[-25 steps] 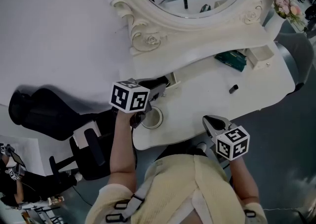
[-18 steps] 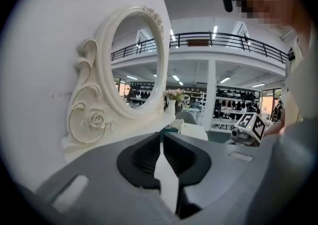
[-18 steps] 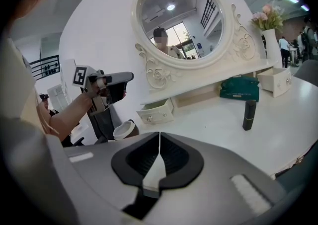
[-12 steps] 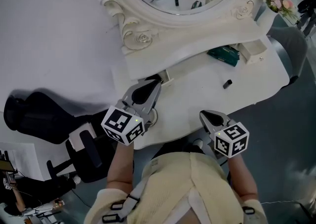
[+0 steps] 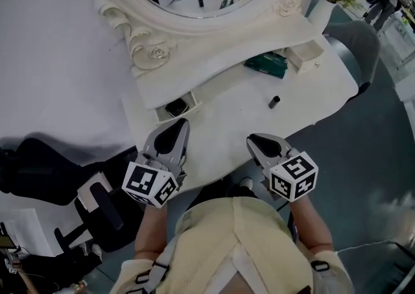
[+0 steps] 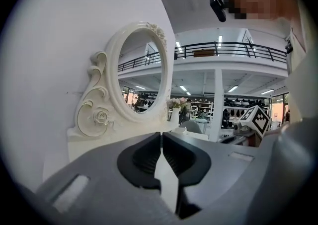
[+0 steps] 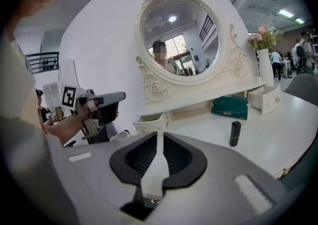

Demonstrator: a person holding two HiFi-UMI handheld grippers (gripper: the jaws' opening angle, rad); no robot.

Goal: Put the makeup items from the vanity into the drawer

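Vanity (image 5: 227,124) front edge: holding left gripper (image 5: 183,124) here, jaws pressed together on nothing, and just easing jaws of right gripper (image 5: 251,138) slightly apart, nothing between them; leaving black lipstick (image 5: 274,102) standing on top, near green box (image 5: 266,64), apart from open drawer (image 5: 194,99).

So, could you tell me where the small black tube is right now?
The black tube stands on the vanity top, right of centre in the head view, just in front of the green box.

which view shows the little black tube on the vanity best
The right gripper view: the black tube stands upright, side-on and unobstructed. The head view shows it only small, from above. The left gripper view does not clearly show it.
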